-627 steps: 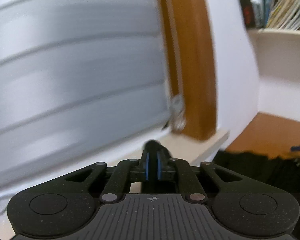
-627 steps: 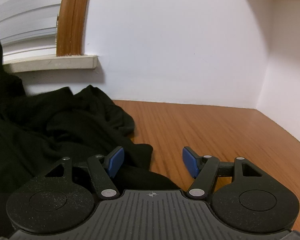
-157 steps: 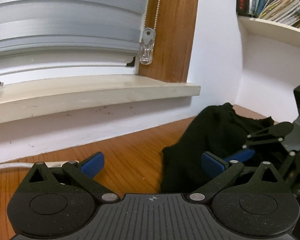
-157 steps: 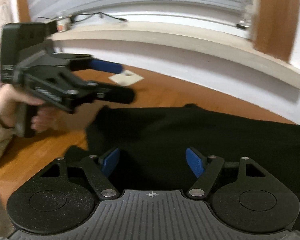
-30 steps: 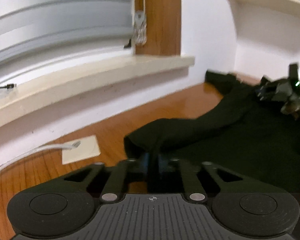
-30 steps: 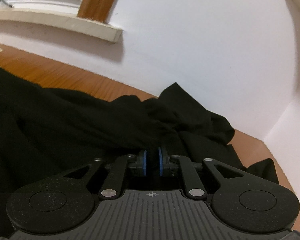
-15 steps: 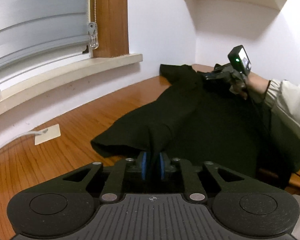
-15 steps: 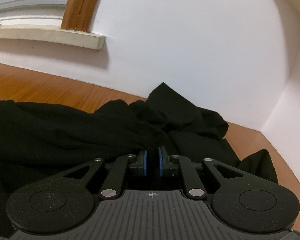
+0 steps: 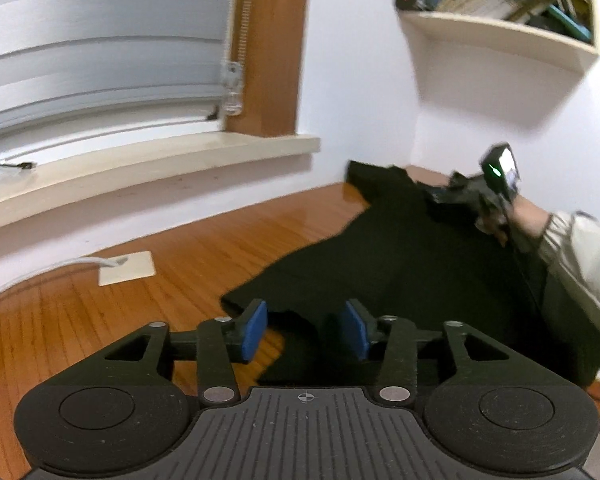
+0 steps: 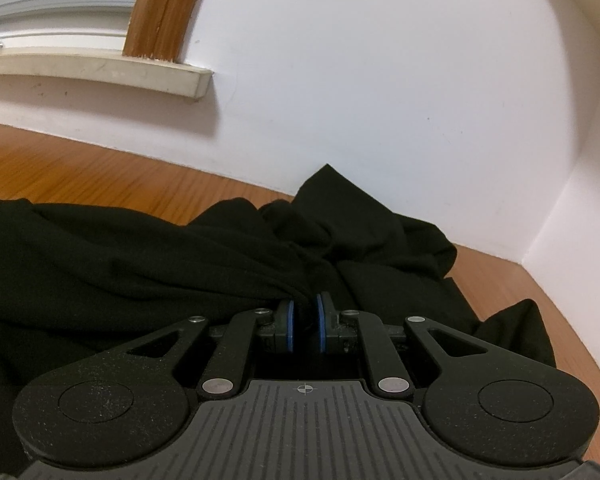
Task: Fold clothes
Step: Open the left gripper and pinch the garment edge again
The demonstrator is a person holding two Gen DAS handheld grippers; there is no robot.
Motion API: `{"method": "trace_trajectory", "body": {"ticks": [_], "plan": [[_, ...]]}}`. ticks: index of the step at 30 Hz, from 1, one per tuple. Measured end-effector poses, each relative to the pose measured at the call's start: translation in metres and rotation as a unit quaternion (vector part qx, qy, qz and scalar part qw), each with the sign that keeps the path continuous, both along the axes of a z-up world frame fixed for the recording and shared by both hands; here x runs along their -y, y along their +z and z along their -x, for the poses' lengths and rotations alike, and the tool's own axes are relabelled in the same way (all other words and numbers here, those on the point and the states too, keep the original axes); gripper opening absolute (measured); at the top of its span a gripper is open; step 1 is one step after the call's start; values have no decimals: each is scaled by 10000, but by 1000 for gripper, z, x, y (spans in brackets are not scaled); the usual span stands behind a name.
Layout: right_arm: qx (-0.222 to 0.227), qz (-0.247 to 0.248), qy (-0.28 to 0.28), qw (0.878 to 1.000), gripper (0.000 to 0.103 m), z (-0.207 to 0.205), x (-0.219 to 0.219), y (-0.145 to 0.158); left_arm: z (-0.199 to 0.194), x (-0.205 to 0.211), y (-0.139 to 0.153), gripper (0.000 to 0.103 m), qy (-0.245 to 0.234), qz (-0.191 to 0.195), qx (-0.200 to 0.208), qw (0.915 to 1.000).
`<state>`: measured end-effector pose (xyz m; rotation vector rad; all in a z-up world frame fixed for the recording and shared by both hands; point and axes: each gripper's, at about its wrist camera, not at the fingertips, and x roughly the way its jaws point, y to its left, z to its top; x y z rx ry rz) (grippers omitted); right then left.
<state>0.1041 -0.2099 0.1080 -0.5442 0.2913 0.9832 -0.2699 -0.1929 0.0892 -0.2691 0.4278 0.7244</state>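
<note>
A black garment lies spread across the wooden table, from just in front of me to the far corner. My left gripper is open just above the garment's near edge, with cloth lying between and below its blue pads. My right gripper is shut on a bunched fold of the same garment. In the left wrist view the right gripper sits at the garment's far end, held by a hand in a beige sleeve.
A window sill and blinds run along the back wall. A white card with a cable lies on the table at left. A wall shelf with books hangs at the upper right. White walls meet at a corner behind the garment.
My left gripper has opened and let go of the garment's near edge, which now lies on the table. My right gripper stays shut on the cloth and has barely moved.
</note>
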Motion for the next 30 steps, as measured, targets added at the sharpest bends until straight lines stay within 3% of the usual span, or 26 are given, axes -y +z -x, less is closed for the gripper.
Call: {"method": "trace_trajectory", "body": {"ticks": [9, 14, 20, 25, 26, 29, 30], "plan": [[12, -7, 8, 10000, 12, 0, 0, -1, 3, -78, -15, 56, 425, 581, 258, 9971], [67, 26, 19, 10000, 12, 1, 0, -2, -18, -111, -29, 61, 287, 729, -214, 9967], [13, 5, 54, 10000, 12, 0, 1, -1, -36, -120, -44, 62, -156, 1011, -343, 9942], [-1, 6, 66, 10000, 12, -1, 0, -1, -41, -114, -47, 49, -313, 993, -315, 9941], [2, 5, 67, 10000, 12, 0, 0, -1, -43, -112, -47, 44, -335, 931, -370, 9944], [-2, -4, 70, 10000, 12, 0, 1, -1, -48, -105, -48, 16, -395, 779, -510, 9949], [-1, -3, 73, 10000, 12, 0, 1, -1, -48, -103, -47, 14, -373, 704, -536, 9954]]}}
